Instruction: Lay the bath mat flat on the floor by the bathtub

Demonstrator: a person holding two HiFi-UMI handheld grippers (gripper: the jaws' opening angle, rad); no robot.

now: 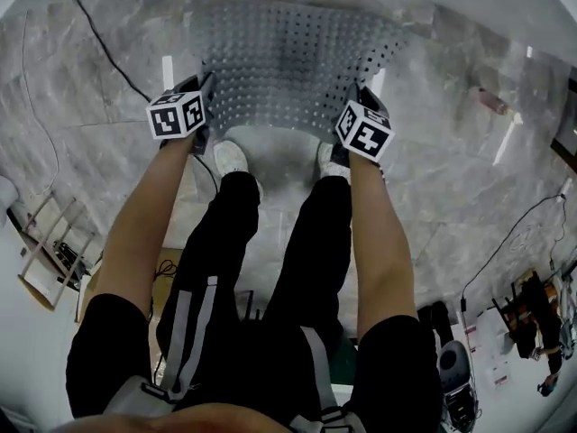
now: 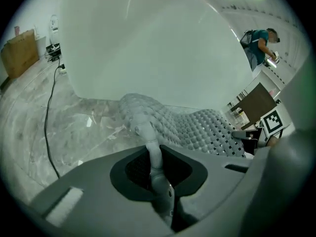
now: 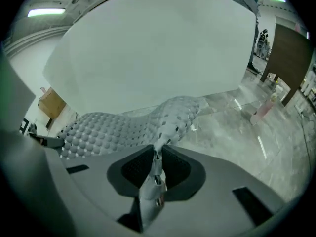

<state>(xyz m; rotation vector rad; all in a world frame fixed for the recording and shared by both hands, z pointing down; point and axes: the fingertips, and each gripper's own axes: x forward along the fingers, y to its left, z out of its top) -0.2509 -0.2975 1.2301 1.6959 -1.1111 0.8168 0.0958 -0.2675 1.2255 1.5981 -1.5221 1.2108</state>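
The bath mat (image 1: 293,66) is grey and soft like rubber. It is covered in little round bumps and has many small holes. It hangs between the two grippers, over the floor (image 1: 451,179) and right in front of the bathtub (image 2: 148,48). It sags a bit in the middle.

The bathtub is white, smooth and rounded. The floor is shiny grey stone with pale streaks. A thin black cable (image 1: 108,43) lies on it.

The left gripper (image 1: 204,105) holds one near corner of the mat. Its jaws are pressed tight on a thin fold of the mat's edge. The right gripper (image 1: 361,108) holds the other near corner, and its jaws pinch the edge the same way.

Both bare arms reach straight out and down, side by side, one on each side of the legs. The person wears black trousers (image 1: 306,260) with grey stripes and white shoes (image 1: 233,159). The shoes sit just below the mat's near edge.
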